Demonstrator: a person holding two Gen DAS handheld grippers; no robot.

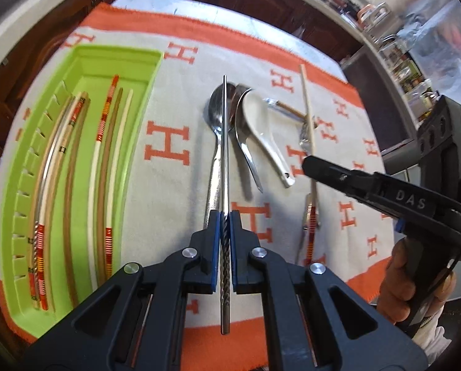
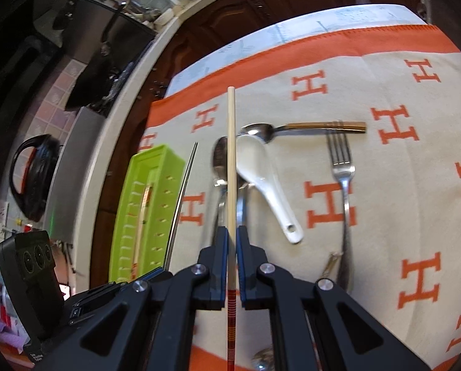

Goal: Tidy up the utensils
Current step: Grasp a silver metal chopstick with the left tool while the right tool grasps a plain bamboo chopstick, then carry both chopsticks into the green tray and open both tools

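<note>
Left gripper (image 1: 225, 216): jaws pinching one metal chopstick (image 1: 225, 160), twisted at its grip end, held above the cloth and pointing away along the fingers.
Right gripper (image 2: 232, 232): jaws pinching one wooden chopstick (image 2: 231, 160) with red and orange bands at its near end, also held above the cloth.
Tray (image 1: 85, 61): one green tray at the left of the cloth, holding roughly six chopsticks (image 1: 102, 167) lying lengthwise; the exact count is hard to tell where they overlap.
Spoons on cloth: three metal, one long-handled spoon (image 2: 219, 167) beside a second spoon (image 1: 245, 151), one gold-handled spoon (image 2: 304, 128) lying crosswise, plus one white ceramic soup spoon (image 2: 261, 173).
Forks: one metal fork (image 2: 343, 185), right of the soup spoon, tines just below the gold handle.
Cloth (image 2: 400, 92): one, cream with orange H letters and an orange border.
</note>
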